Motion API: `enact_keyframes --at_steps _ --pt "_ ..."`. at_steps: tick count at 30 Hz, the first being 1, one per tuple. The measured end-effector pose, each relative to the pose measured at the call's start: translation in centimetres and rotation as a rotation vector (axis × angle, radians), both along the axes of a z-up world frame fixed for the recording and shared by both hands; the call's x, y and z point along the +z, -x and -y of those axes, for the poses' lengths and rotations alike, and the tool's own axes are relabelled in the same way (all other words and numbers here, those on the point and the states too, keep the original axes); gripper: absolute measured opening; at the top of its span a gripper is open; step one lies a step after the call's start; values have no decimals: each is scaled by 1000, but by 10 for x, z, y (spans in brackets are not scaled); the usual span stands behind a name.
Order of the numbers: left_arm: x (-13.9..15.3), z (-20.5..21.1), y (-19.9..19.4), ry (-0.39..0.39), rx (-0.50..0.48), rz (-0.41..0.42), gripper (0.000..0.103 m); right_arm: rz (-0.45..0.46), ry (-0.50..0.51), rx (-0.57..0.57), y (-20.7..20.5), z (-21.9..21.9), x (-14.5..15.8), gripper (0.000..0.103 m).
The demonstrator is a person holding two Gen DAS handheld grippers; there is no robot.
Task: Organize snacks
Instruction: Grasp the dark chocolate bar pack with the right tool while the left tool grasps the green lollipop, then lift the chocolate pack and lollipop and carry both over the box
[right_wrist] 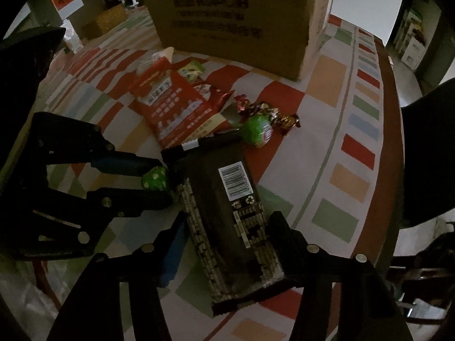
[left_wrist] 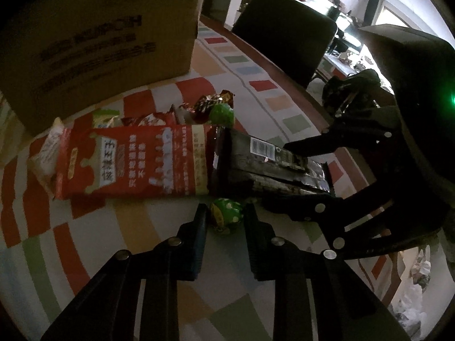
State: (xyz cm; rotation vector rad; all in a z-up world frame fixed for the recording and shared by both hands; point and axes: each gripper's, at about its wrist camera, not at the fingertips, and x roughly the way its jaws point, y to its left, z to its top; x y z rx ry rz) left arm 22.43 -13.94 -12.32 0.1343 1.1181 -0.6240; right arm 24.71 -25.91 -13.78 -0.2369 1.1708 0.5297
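Note:
A small green wrapped sweet (left_wrist: 226, 216) sits between the fingertips of my left gripper (left_wrist: 226, 209), which is shut on it just above the chequered tablecloth. The right wrist view shows the same grip from the side, with the green sweet (right_wrist: 155, 179) in my left gripper (right_wrist: 163, 179). A long dark snack packet with a barcode (right_wrist: 227, 213) lies deep between the fingers of my right gripper (right_wrist: 229, 217), and both pads press its long edges. In the left wrist view my right gripper (left_wrist: 275, 174) clamps this dark packet (left_wrist: 256, 156) from the right.
A red snack bag (left_wrist: 136, 162) lies against the dark packet's far end. A round green sweet (left_wrist: 223, 115) and foil-wrapped sweets (left_wrist: 210, 102) lie behind it. A big cardboard box (left_wrist: 99, 42) stands at the back. A dark chair (left_wrist: 284, 37) is past the table edge (right_wrist: 389, 142).

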Motion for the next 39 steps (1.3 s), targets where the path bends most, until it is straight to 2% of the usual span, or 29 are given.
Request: enact_keyframes --at_steps 7,22,30,39 --pt "3 -16 14 -24 61 19 26 19 -3 -13 16 -10 1 56" --pt "33 -56 25 8 201 96 26 122 -27 -138 29 -23 30 53" --pt "62 -75 18 54 251 159 26 203 -86 -190 25 -30 65 53" --pt "110 -97 -2 88 307 270 26 344 -120 -247 7 -43 115 53"
